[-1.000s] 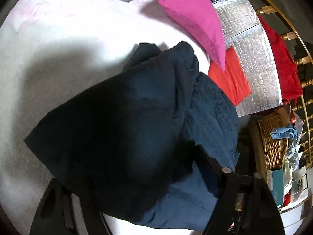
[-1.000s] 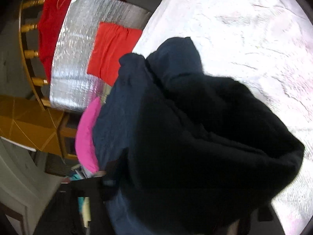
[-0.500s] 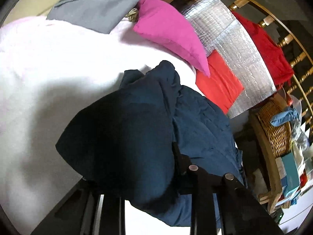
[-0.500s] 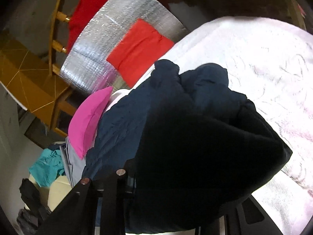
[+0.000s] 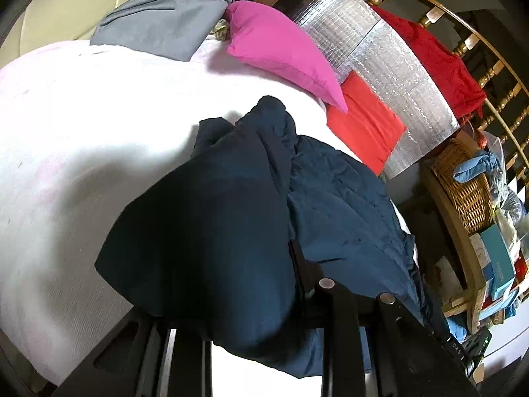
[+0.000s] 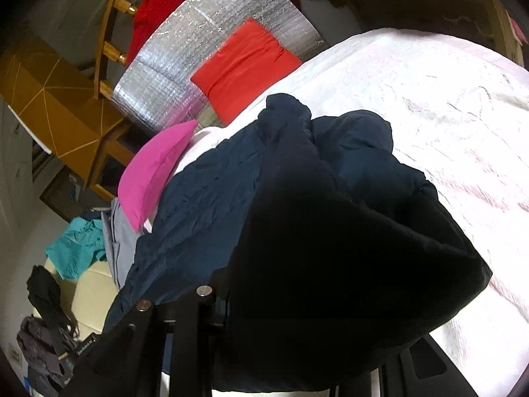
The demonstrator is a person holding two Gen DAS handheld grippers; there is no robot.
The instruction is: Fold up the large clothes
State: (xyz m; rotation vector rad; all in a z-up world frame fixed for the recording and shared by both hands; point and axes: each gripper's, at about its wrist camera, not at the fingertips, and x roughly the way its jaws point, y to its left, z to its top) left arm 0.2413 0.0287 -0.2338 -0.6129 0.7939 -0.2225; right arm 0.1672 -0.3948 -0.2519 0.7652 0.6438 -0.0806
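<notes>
- Left wrist view is showing the big dark blue garment hanging in a bunch from the left gripper, over the white bed cover
- The left gripper is pinching the cloth; its fingers are closed on a thick fold near the edge
- In the right wrist view the right gripper is also holding the same dark blue garment, and the cloth is draping over its fingers, so I am judging it closed on the cloth
- The far end of the garment is lying on the bed cover, near the pink pillow and the red cloth
- The garment is looking soft, floppy and a bit puffy, so it is probably going to sag and slide into lumps
- It is looking big, so it may feel a little heavy and pull down
- A good place to be holding it is at two corners or along one edge, far apart, so it is spreading flat
</notes>
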